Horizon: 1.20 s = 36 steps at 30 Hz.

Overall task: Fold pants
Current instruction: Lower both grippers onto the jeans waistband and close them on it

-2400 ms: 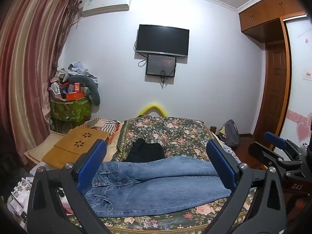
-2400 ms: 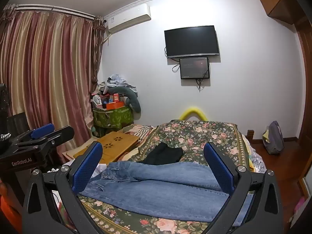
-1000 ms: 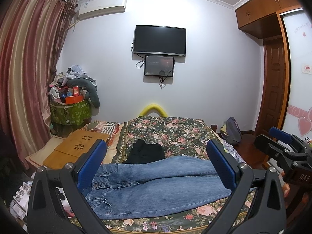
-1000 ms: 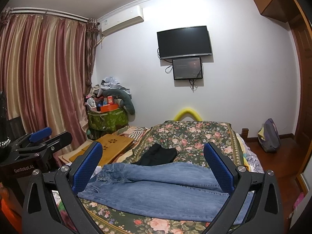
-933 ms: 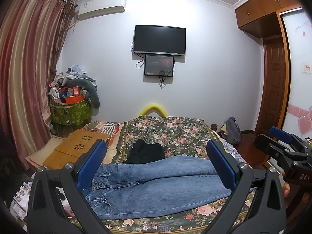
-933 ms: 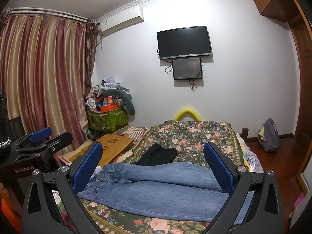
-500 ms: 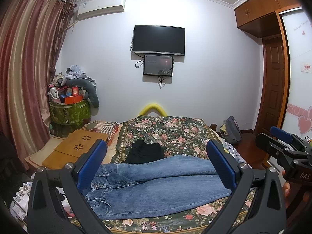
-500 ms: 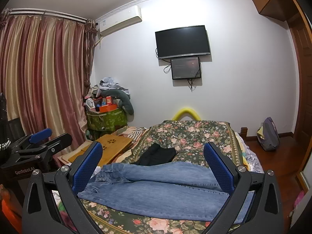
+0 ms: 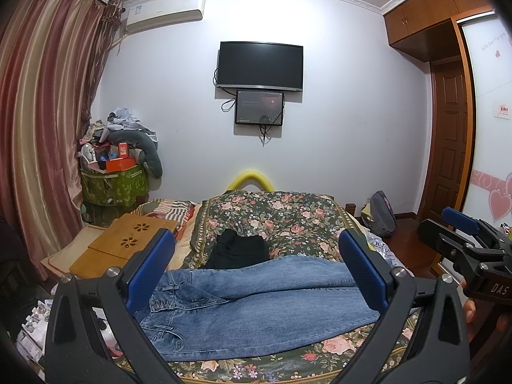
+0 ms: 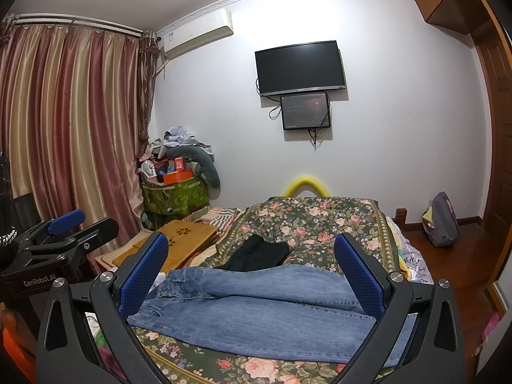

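Jeans (image 9: pixel 256 304) are lying flat across the bed's (image 9: pixel 288 214) near edge, waistband at its left side, legs running right. Left gripper (image 9: pixel 256 268) and right gripper (image 10: pixel 251 272) are hovering above — both jaws wide apart, gripping nothing. Approach step; next move probably calls for pinching waistband and hem.

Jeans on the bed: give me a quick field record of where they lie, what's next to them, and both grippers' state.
jeans: unfolded, flat across the near end of the floral bedspread, waistband to the left
black garment: behind the jeans, overlap unclear
left gripper: open, empty, short of the jeans
right gripper: open, empty, short of the jeans
fold: not yet started
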{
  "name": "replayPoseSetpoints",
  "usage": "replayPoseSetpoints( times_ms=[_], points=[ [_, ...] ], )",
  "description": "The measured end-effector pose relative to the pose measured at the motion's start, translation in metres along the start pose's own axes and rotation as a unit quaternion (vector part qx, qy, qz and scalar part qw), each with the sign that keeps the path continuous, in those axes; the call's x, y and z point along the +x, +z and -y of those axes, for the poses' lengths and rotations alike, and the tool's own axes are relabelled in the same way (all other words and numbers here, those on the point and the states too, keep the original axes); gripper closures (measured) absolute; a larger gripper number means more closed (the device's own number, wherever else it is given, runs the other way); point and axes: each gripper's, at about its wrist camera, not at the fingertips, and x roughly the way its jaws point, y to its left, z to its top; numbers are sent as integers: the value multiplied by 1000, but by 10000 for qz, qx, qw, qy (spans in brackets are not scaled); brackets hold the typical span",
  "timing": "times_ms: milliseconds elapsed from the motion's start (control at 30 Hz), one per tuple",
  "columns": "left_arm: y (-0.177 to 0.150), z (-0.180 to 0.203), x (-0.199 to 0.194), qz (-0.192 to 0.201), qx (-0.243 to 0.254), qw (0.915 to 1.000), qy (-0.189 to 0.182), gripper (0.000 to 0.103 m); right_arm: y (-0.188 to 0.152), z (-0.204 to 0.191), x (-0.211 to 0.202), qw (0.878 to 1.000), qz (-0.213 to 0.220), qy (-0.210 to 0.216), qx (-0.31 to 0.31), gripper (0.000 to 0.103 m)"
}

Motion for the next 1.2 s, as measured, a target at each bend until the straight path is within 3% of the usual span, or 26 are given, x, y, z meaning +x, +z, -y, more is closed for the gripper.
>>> replayPoseSetpoints(
  times_ms=[400,667,1033,1200],
  points=[
    [2,-1,5,-64,-33,10000,-69,0,0,0,4,10000,-61,11,-6,0],
    [3,-11,35,-237,-82,9996,-120,0,-2,7,23,9997,-193,-58,107,0],
    [-1,-55,154,-1001,-249,9946,106,0,-16,40,100,9964,-759,-378,92,0],
    [-7,-95,227,-1426,-282,9884,452,0,-25,65,147,9926,-1138,-415,97,0]
  ],
)
